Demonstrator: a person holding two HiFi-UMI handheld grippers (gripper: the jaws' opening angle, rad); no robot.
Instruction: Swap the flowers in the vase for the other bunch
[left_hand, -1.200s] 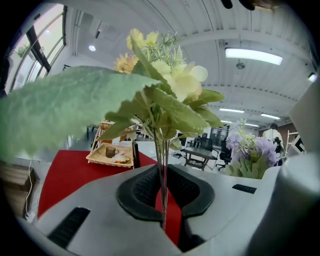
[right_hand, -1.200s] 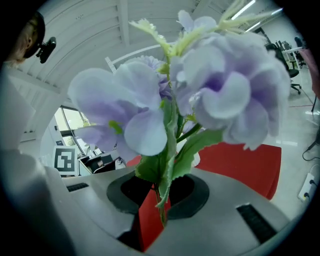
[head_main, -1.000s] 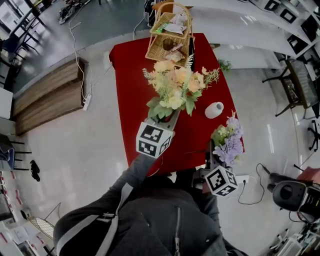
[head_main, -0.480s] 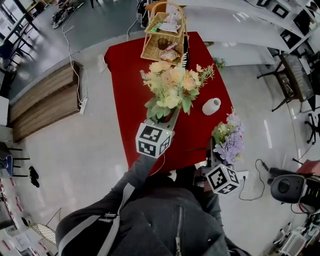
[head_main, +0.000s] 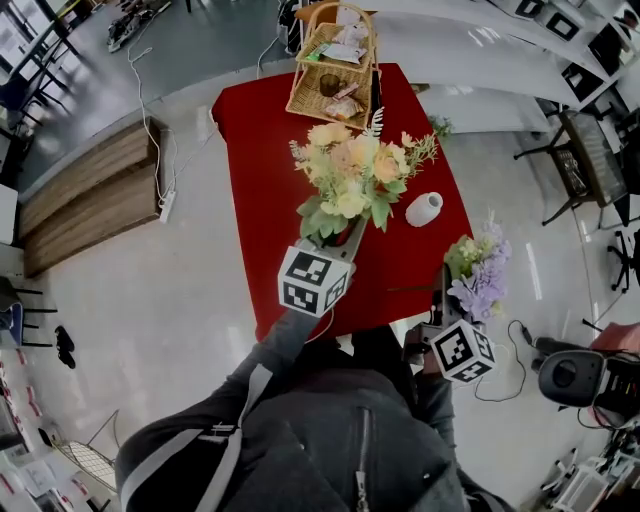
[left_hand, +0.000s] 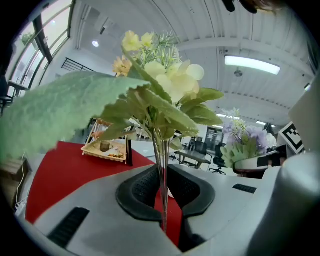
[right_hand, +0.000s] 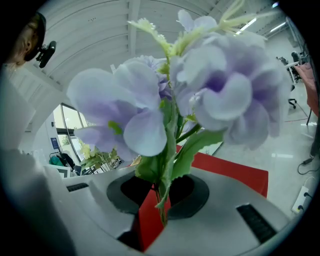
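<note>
The left gripper (left_hand: 162, 189) is pinching the thin stems of the yellow bunch (head_main: 358, 172). Its jaws are standing almost together, with the stems squeezed between the dark pads and the blooms and leaves rising above them. This bunch is hanging over the middle of the red table (head_main: 258, 150), in front of the wicker basket (head_main: 335, 68) at the far end.

The right gripper (right_hand: 161, 194) is clamping the stems of the purple bunch (head_main: 482, 272). Its jaws are sitting a little apart around the stems, with the flowers standing upright above them. That bunch is hovering off the table's right edge, over the floor.

The white vase (head_main: 424, 208) is sitting on the table near its right edge, between the two bunches and touching neither.
</note>
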